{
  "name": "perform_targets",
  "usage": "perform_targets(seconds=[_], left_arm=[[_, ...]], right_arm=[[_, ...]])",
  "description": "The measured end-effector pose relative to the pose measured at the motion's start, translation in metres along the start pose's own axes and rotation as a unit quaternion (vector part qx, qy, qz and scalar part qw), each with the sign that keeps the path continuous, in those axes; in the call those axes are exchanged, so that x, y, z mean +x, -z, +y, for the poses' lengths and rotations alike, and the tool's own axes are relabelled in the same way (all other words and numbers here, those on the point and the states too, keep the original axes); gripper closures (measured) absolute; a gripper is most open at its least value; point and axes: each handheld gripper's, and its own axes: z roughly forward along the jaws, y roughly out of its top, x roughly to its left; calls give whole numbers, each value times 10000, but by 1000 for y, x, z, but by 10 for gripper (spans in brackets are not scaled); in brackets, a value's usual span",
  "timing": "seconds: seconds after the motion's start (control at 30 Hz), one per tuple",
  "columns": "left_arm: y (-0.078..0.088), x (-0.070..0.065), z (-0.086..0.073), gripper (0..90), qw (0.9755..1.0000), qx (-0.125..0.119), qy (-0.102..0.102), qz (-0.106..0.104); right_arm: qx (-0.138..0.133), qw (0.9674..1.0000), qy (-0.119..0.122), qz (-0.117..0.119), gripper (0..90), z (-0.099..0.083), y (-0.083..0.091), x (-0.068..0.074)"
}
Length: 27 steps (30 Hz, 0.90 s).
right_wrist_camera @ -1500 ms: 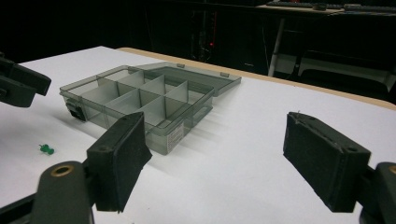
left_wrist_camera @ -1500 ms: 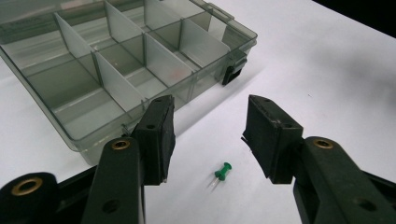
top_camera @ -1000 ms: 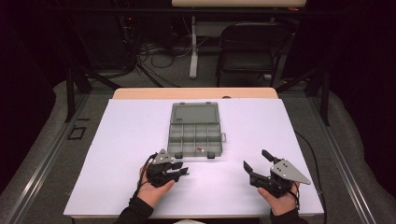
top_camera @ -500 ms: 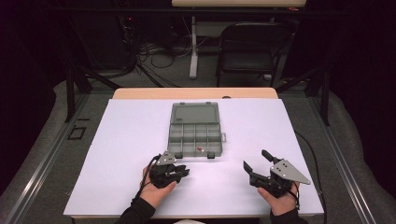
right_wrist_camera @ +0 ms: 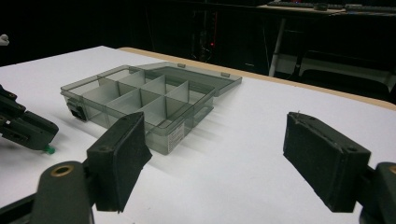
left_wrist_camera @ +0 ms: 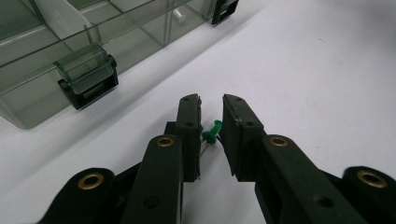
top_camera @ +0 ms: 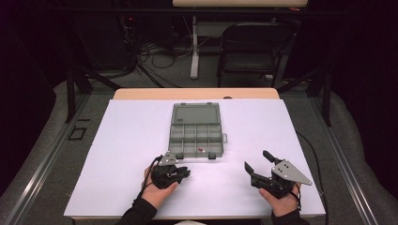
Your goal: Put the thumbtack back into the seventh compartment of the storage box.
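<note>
Your left gripper (left_wrist_camera: 211, 135) has its jaws nearly closed around a green push pin (left_wrist_camera: 213, 132) lying on the white table (top_camera: 117, 140), just in front of the open compartment box (top_camera: 195, 136); whether they pinch it yet I cannot tell. Your right gripper (top_camera: 263, 165) rests spread wide and empty. This looks like the pickup step: next, clamp, lift and carry it over a compartment; no readable writing.
</note>
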Motion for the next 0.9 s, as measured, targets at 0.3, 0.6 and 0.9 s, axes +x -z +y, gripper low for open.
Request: perform_targets(seconds=[0.3,0.6,0.9], left_arm=[[-3,-2,-2,810,9999,102,-67,74],[-4,-2,-4,829,10000,55,-19,77],[-3,-2,-4,837,10000,61,-7,69]], right_arm=[[-10,10000,2,5,209,0,0,0],[7,10000,9,-3,209,0,0,0],[7,10000,11,-7,209,0,0,0]])
